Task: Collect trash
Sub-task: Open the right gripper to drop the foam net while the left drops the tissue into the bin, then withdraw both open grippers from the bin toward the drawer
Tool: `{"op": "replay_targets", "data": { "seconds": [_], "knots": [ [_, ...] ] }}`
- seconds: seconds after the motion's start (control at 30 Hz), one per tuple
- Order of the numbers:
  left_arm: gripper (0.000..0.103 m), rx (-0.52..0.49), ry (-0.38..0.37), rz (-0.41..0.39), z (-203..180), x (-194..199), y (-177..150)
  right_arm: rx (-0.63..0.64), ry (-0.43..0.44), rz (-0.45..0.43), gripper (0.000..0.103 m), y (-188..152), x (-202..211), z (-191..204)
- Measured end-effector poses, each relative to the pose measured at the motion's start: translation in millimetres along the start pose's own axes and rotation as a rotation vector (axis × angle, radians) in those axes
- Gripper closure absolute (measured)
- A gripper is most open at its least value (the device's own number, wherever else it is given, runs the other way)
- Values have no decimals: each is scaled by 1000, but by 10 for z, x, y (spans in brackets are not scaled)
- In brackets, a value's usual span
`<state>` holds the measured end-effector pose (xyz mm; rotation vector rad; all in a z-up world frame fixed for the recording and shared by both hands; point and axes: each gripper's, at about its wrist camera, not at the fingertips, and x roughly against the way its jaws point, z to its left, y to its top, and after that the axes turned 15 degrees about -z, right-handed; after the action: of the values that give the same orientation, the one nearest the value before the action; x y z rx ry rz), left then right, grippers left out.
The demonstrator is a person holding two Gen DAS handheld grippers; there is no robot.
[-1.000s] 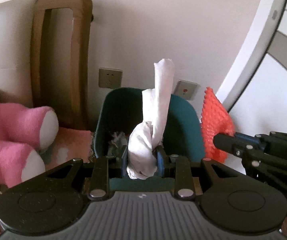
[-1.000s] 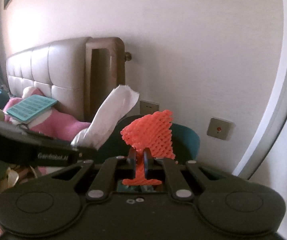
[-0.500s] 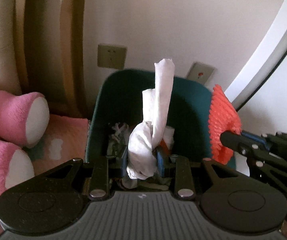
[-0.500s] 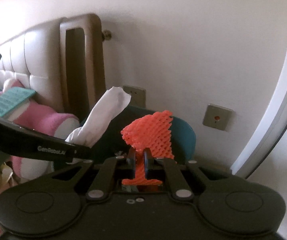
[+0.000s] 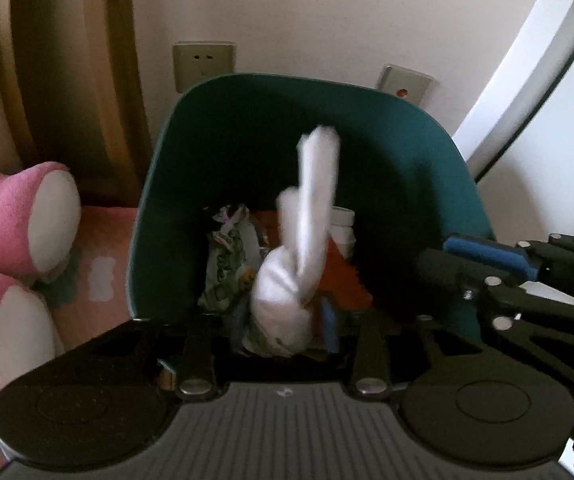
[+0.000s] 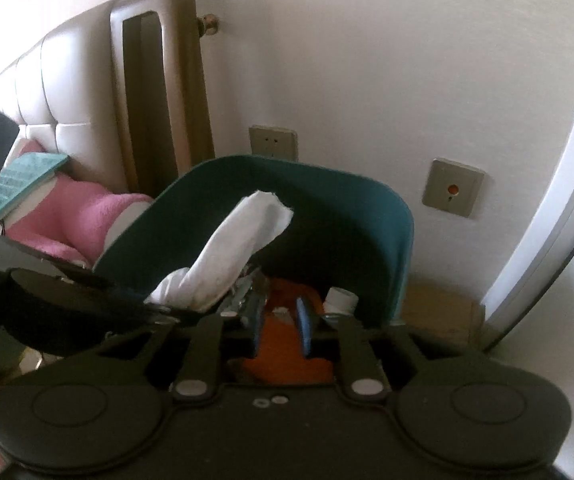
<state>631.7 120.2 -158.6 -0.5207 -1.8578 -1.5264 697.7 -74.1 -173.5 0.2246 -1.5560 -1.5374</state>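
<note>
From my left wrist camera, I see the green bin (image 5: pixel 247 152) much bigger than a second ago, filling the middle of the view, so I have moved right up over it. The white tissue (image 5: pixel 287 304) sits at 6 o'clock, low between my left tongs (image 5: pixel 285 326). The picture is blurry there. The blue pads look spread apart now, where half a second ago they squeezed the tissue. I think the tissue is let go and starting to drop, but I cannot be sure it is free. My right tongs (image 5: pixel 483 254) poke in from 3 o'clock, and their pad is bare. The orange net they carried before is gone from them. An orange piece (image 5: pixel 343 276) lies down in the bin beside the tissue, with a green wrapper (image 5: pixel 227 264) at 9 o'clock of it.

From my right wrist camera, my right tongs (image 6: pixel 281 326) are spread wide with nothing in them. The orange net (image 6: pixel 287 344) lies below the gap, down in the bin (image 6: pixel 367 216). Half a second ago it stood pinched between the pads. The tissue (image 6: pixel 239 256) leans in from 10 o'clock over the bin.

So the net is thrown away, and I think the tissue is almost there too.
</note>
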Motion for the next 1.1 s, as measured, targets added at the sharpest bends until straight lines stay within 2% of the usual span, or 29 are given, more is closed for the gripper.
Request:
{"op": "replay_targets", "data": {
  "seconds": [0.03, 0.17, 0.23, 0.37, 0.57, 0.77, 0.97, 1.03, 1.1],
  "knots": [
    [52, -5, 0, -5, -12, 3, -4, -2, 0, 8, 83, -4, -10, -2],
    [50, -5, 14, -11, -21, 9, -5, -8, -16, 23, 78, -14, -30, -27],
    [47, 6, 15, -17, 7, 37, -7, -13, -19, 23, 65, -14, -16, -50],
    [38, 21, 20, -44, 32, 134, -10, -39, -8, 6, 51, 19, 71, -90],
    [37, -15, 7, -89, 2, 355, 10, -24, 18, -26, 46, 87, 270, -17],
    [37, -21, -42, -139, 7, 679, -27, -32, 34, -56, 44, 128, 522, 55],
    [29, -19, -88, -194, 20, 1050, -112, -64, 55, -101, 39, 134, 814, 109],
    [23, -22, -95, -208, 9, 1156, -139, -67, 54, -115, 37, 121, 911, 131],
    [23, -30, -108, -226, -6, 1272, -182, -78, 65, -130, 36, 105, 1028, 149]
  ]
}}
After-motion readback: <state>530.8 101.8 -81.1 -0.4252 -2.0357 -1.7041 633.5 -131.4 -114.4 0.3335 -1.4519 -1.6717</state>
